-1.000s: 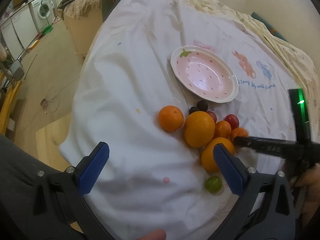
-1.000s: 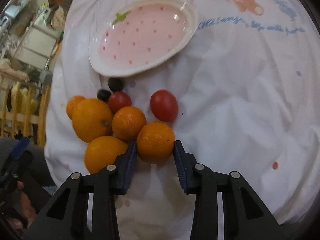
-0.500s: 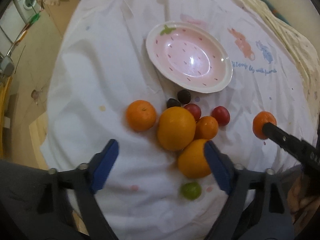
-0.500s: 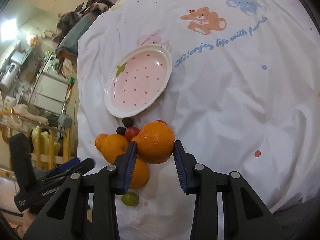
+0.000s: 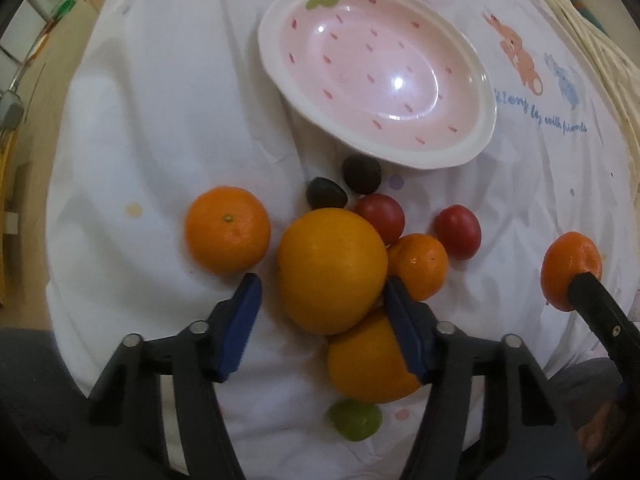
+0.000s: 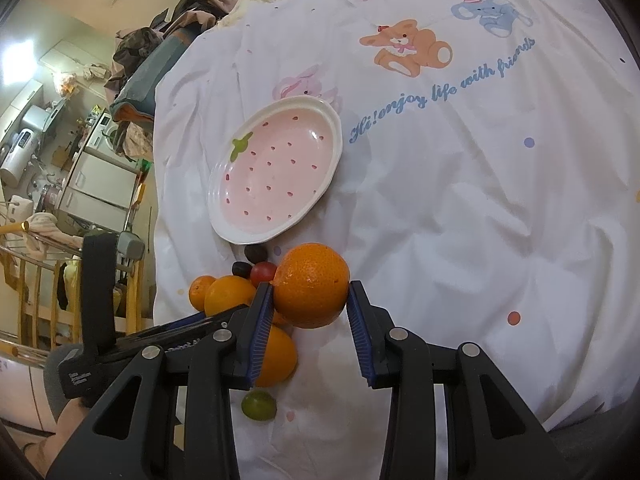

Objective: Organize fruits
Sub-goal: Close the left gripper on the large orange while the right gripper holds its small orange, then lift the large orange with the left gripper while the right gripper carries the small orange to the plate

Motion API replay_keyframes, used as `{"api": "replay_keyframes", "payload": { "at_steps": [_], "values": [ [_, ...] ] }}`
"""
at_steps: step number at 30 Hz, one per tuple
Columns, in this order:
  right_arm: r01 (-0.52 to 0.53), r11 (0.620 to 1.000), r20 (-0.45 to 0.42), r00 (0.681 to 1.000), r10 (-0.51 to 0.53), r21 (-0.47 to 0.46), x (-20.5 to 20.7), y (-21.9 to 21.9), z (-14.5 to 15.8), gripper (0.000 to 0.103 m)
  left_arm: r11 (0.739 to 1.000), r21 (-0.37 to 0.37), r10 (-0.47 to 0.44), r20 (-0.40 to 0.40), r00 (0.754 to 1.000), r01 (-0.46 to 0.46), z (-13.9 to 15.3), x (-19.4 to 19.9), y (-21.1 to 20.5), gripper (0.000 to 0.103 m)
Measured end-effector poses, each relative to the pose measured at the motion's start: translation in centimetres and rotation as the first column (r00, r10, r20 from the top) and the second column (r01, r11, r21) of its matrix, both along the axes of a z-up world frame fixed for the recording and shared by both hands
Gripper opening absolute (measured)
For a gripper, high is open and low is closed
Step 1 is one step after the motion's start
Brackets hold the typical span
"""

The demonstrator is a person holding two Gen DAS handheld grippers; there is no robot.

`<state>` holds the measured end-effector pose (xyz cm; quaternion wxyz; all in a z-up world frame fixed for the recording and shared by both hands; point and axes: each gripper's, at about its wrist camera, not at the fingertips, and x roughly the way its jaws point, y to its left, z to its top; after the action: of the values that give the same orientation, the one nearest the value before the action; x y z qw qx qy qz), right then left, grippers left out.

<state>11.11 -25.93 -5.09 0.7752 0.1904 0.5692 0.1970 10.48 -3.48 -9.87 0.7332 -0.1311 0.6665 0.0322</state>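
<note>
A pink strawberry-shaped plate (image 5: 476, 148) (image 6: 336, 156) lies empty on the white sheet. Below it sits a cluster of fruit: a large orange (image 5: 332, 270), a second large orange (image 5: 366, 364), two mandarins (image 5: 227, 230) (image 5: 420, 264), two red tomatoes (image 5: 380, 216) (image 5: 458, 232), two dark fruits (image 5: 362, 173) and a green fruit (image 5: 354, 418). My left gripper (image 5: 324, 316) is open, its fingers on either side of the large orange. My right gripper (image 6: 310, 328) is shut on a mandarin (image 6: 312, 290) (image 5: 570, 270), held above the sheet to the right of the cluster.
The white sheet (image 6: 460, 200) with cartoon animals and blue lettering covers the table. Its edge drops off at the left towards a cluttered room with cabinets (image 6: 96, 184) and a wooden rack (image 6: 28, 292).
My right gripper lifted the mandarin out of the cluster and carried it to the right. My left gripper moved forward and narrowed around the large orange.
</note>
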Motion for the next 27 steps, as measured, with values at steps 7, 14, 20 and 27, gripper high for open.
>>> {"api": "replay_keyframes", "payload": {
  "at_steps": [7,14,20,27],
  "values": [
    [-0.004,1.000,0.008,1.000,0.004,0.001,0.2,0.2,0.0,0.039,1.000,-0.010,0.013,-0.028,1.000,-0.013,-0.2,0.5,0.6,0.051],
    [0.000,1.000,0.002,1.000,0.000,-0.001,0.3,0.2,-0.1,0.039,1.000,0.018,0.007,-0.015,1.000,-0.007,0.8,0.2,0.1,0.048],
    [-0.006,1.000,0.010,1.000,0.006,-0.011,0.3,0.4,0.1,0.039,1.000,0.012,0.006,0.002,1.000,-0.006,2.2,-1.0,0.9,0.047],
    [-0.005,1.000,0.019,1.000,0.005,-0.019,0.1,0.4,0.3,0.039,1.000,0.004,-0.010,0.048,0.999,0.010,4.4,-2.2,1.1,0.047]
  ]
}}
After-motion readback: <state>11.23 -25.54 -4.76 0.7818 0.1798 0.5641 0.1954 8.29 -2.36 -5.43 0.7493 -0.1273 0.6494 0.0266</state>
